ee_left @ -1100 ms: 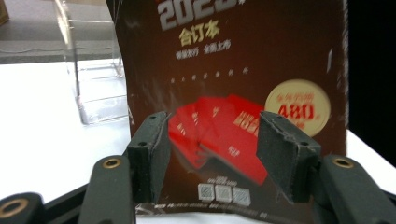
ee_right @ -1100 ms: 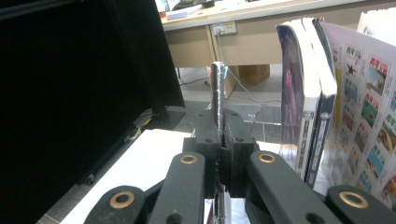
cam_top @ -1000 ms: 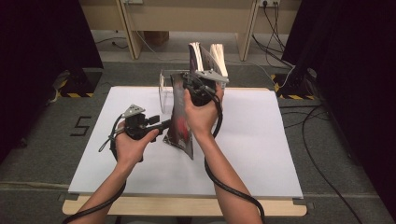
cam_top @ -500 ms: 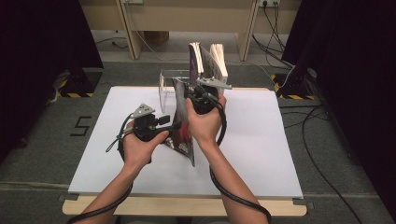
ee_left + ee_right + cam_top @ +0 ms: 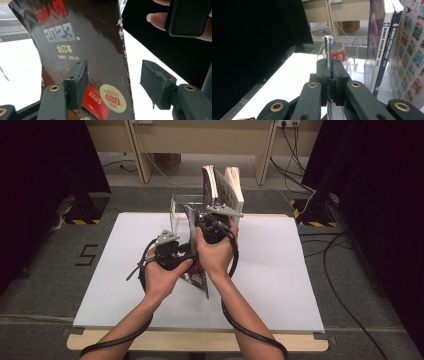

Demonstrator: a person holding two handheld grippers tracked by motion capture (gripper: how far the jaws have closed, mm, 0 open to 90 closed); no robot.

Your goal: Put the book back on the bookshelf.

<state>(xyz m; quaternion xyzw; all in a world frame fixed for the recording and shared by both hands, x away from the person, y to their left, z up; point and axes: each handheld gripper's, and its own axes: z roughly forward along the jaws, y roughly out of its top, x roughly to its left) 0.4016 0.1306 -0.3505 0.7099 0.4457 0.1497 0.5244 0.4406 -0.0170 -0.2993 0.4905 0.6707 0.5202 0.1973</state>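
Person at the table's near edge, a gripper in each hand, working a dark-covered magazine (image 5: 196, 270) toward the clear acrylic book stand (image 5: 181, 210) at the far side of the white table (image 5: 280, 285).

Right gripper (image 5: 331, 72): jaws pinched tight on the magazine's top edge, which holds it upright on its lower edge, so it can likely slide into the stand edge first. In the right gripper view the thin edge rises straight out of the clamped pads.

Left gripper (image 5: 115, 87): jaws have just been opening and now stand wide. The magazine's cover, with "2023" in pale print, sits behind the left-hand pad (image 5: 76, 82), its worn edge in the gap, and the other pad is clear of it. No grip there; it looks like a steadying hand just let go.

Stand already holds upright books: two spines reading "SCIENCE FICTION WORLD" (image 5: 384, 47), plus a colourful one beside them. Free slot lies on their left, with the stand's clear walls close either side. Table otherwise bare, so there is plenty of room left and right.
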